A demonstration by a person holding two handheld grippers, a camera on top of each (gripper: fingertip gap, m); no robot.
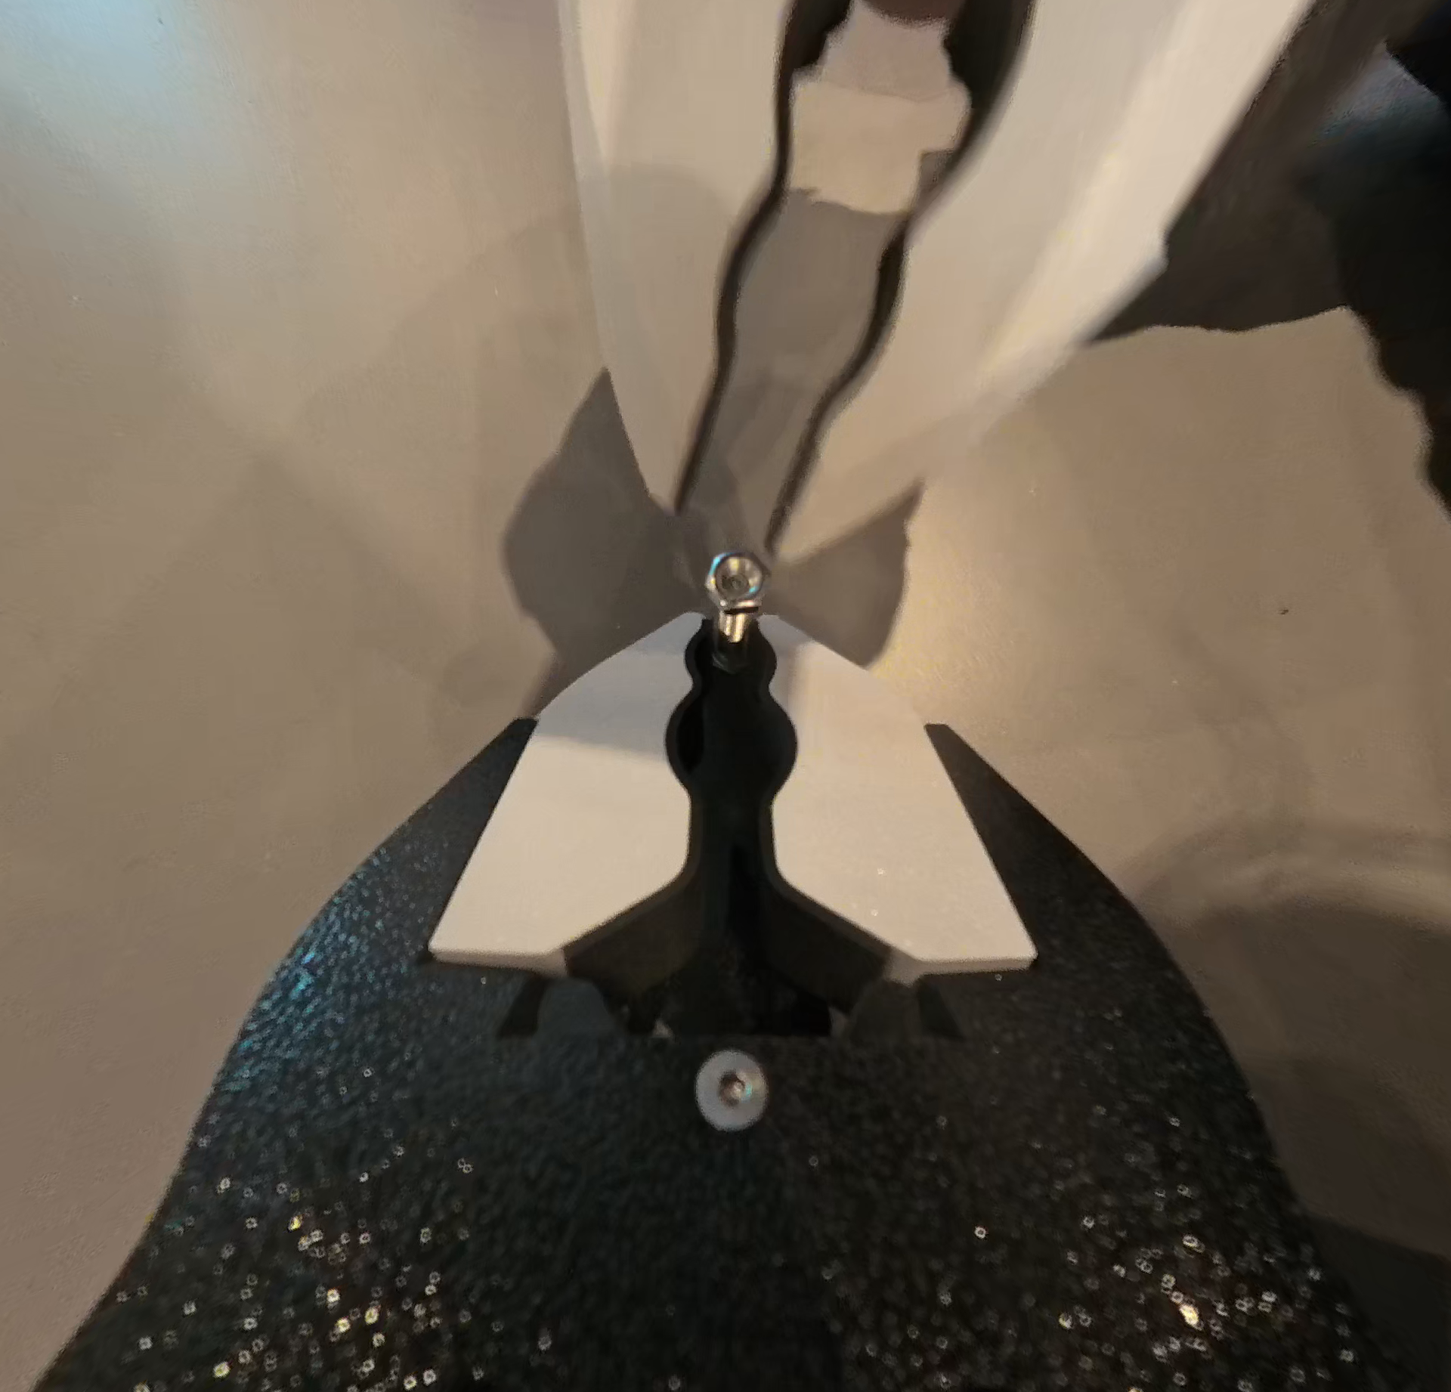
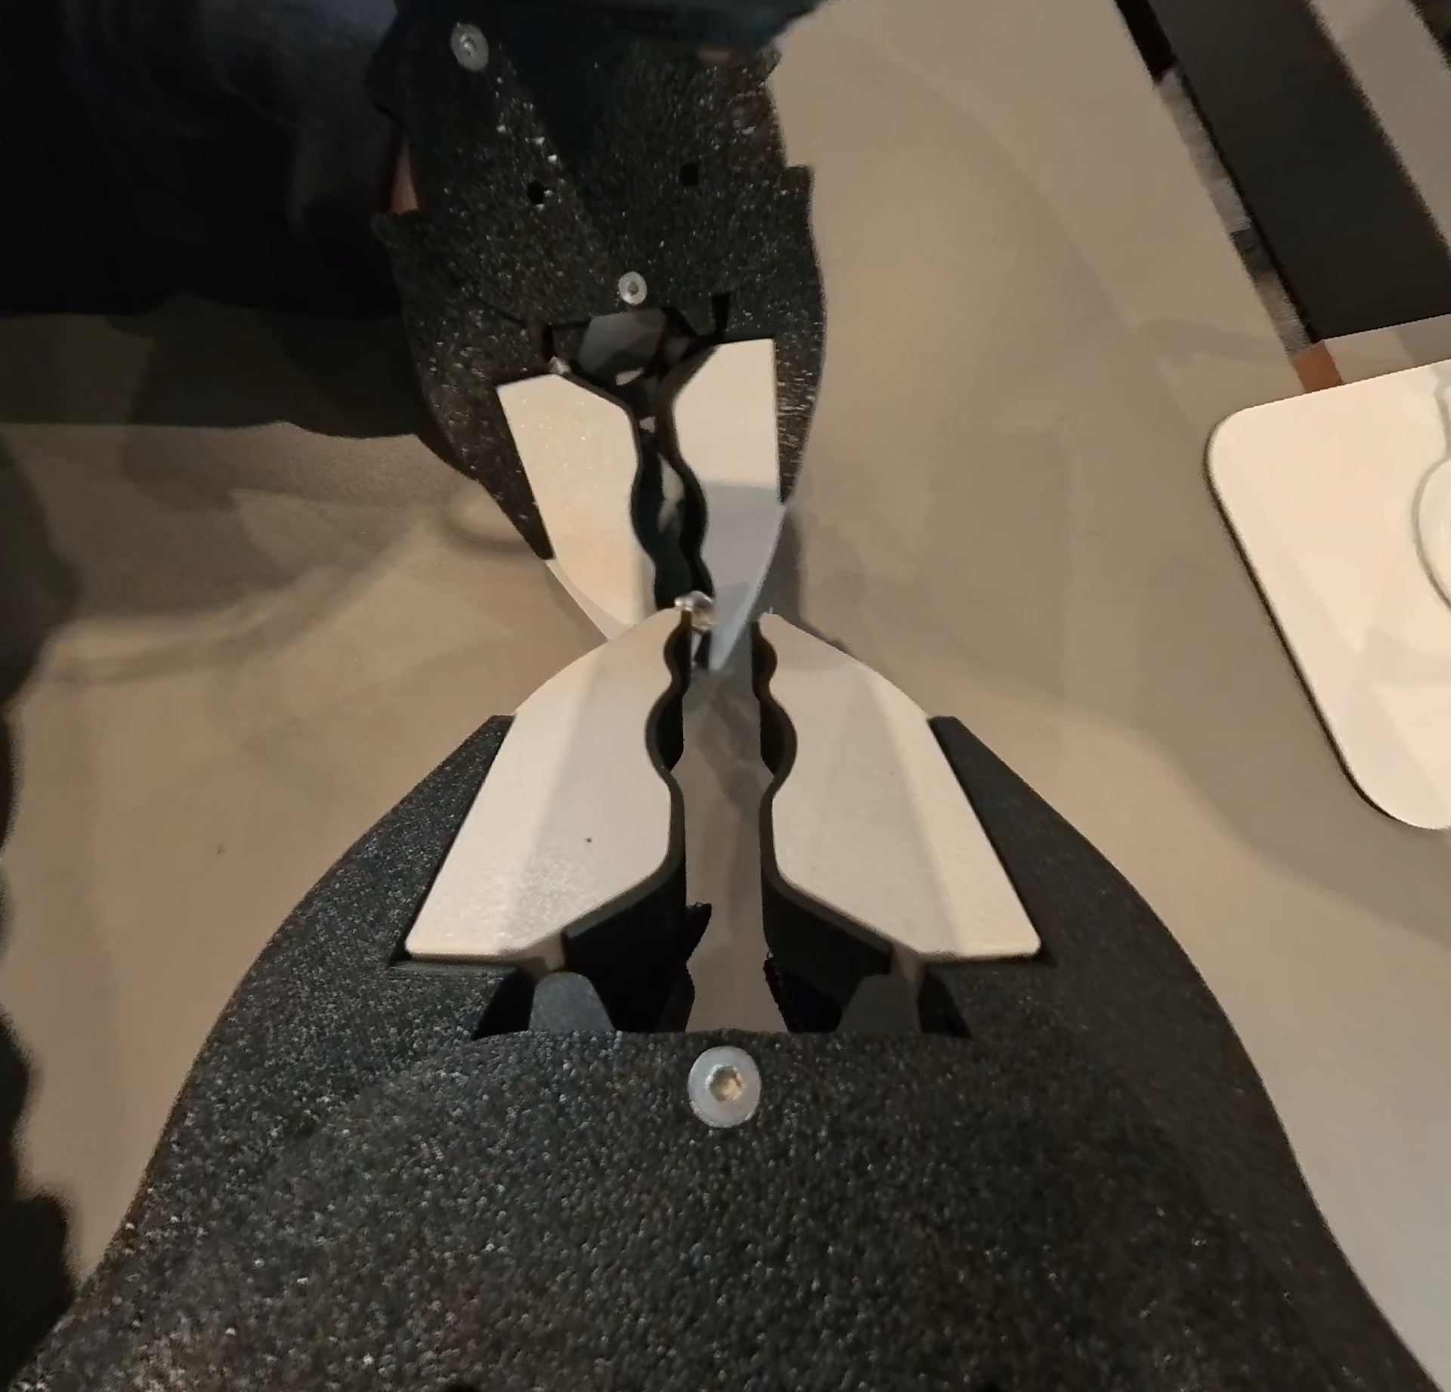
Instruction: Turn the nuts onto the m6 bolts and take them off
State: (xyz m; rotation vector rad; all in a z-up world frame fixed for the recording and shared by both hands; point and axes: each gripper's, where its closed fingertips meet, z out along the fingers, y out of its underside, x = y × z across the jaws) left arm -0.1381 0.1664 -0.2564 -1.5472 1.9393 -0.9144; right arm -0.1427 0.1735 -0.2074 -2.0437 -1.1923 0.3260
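Your work sits above the table (image 2: 981, 334), with a white tray (image 2: 1335, 608) at 3 o'clock in the right wrist view, well apart. The left tool (image 1: 730, 640) is clamped on the bolt (image 1: 732, 626), shank forward, so the threads stay fixed while the nut (image 1: 734, 581) turns. The right tool (image 2: 718, 632) meets it tip to tip at 12 o'clock, fingers apart around the nut, likely between turns.

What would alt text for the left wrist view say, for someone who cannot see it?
The left gripper, white fingers on a black speckled body, is shut on a small silver bolt with a nut at its tip. The right gripper meets it from above with its fingers slightly apart, over a plain beige table.
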